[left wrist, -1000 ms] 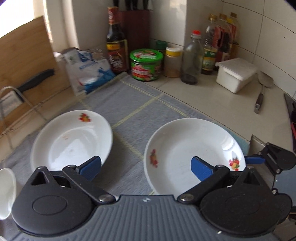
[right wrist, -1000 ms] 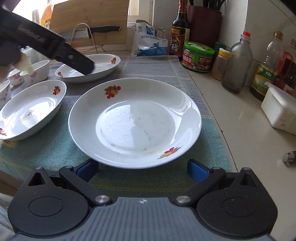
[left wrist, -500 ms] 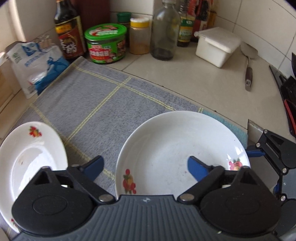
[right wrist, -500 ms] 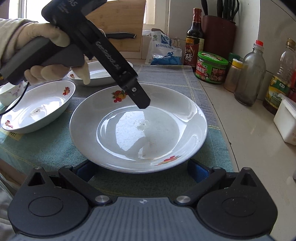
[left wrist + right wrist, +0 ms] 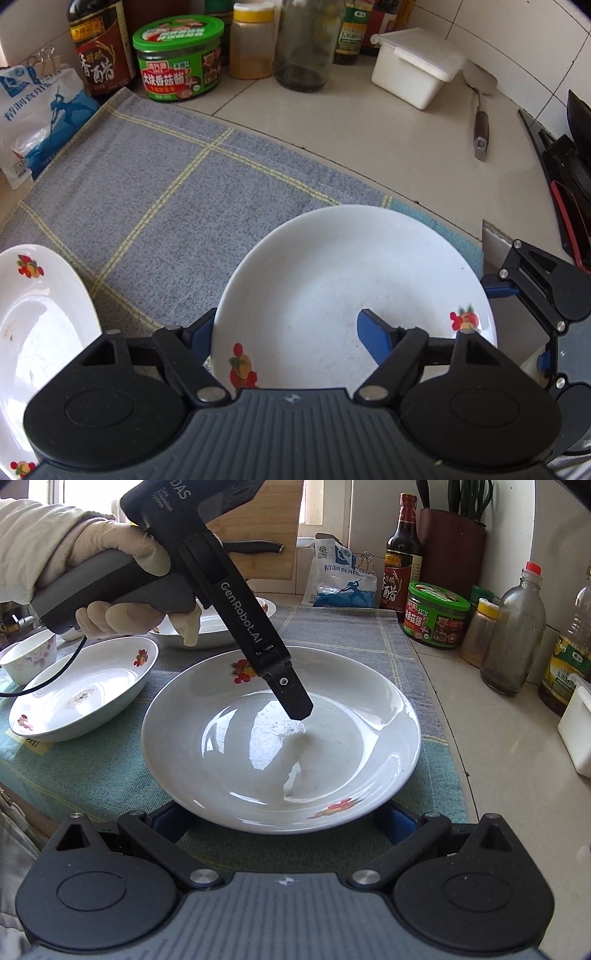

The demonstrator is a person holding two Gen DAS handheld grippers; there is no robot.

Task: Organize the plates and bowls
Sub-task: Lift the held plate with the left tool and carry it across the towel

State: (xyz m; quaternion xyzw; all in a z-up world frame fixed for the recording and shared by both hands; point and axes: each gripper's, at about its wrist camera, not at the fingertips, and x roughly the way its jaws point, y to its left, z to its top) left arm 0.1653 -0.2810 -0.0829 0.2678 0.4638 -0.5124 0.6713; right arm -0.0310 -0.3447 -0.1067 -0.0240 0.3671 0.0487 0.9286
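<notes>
straddling plate (image 5: 332, 280) rim: left gripper (image 5: 284, 332) spread wide | right gripper (image 5: 280, 821) agape, plate-side | oval dish (image 5: 85, 690) adjacent

A pale bench (image 5: 369, 122) carried a grey checked cloth (image 5: 177, 192), a green-lidded jar (image 5: 179, 57), a white lidded box (image 5: 413, 70) and a spatula (image 5: 480, 122); white plates (image 5: 280, 738) rested on the cloth.

"GenRobot.AI" on the left gripper (image 5: 295, 701) arm ("DAS" higher up), "香醋" on dark bottle (image 5: 99, 48)

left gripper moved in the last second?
Yes. In the right wrist view the left gripper has swung from the far bowls in over the large plate, which stayed put on the cloth.
</notes>
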